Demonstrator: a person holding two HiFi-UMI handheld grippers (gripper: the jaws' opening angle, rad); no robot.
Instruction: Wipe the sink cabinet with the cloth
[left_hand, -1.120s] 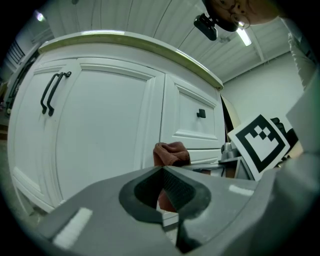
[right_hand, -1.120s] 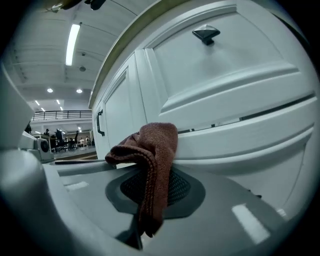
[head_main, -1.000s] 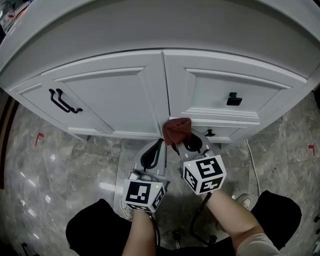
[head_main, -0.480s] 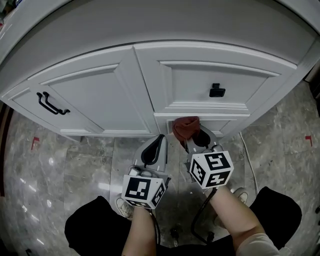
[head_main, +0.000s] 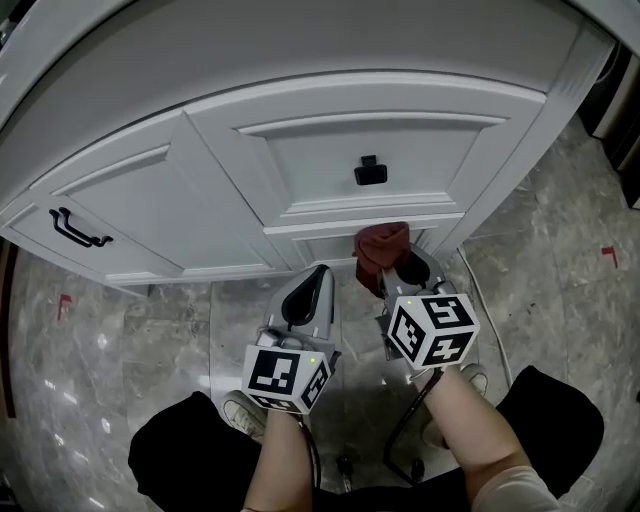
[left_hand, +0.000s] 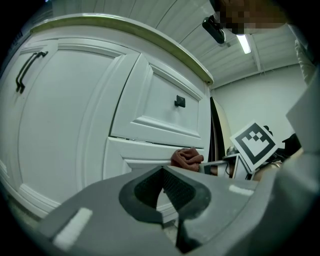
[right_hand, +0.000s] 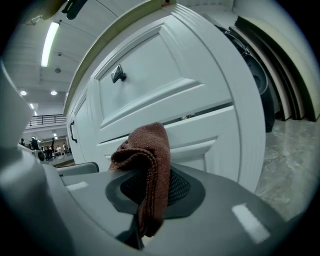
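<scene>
**Cloth at the lower drawer, left claw idle**

At the far left of the head view, a black bar handle (head_main: 78, 229) sits on the door of the white sink cabinet (head_main: 330, 150), well apart from both tools. It plays no part in the work at this point.

Lower centre, the left claw (head_main: 319, 272) hangs just off the cabinet's base above the grey marble floor (head_main: 150, 330). Its own view shows the jaws clenched together on nothing. It seems parked there simply to keep out of the way of the wiping hand.

Just right of it, the right claw (head_main: 396, 268) is clamped on the brown cloth (head_main: 381, 243). The cloth is bunched so that a thick wad sticks out past the tips, probably so that fabric rather than plastic meets the paint. That wad lies at the lower drawer front (head_main: 330, 243), beneath the drawer with the square knob (head_main: 370, 172). It appears to press on the panel, though actual contact cannot be confirmed.

The wipe looks under way low on the cabinet, with the right-hand edge ahead.
</scene>
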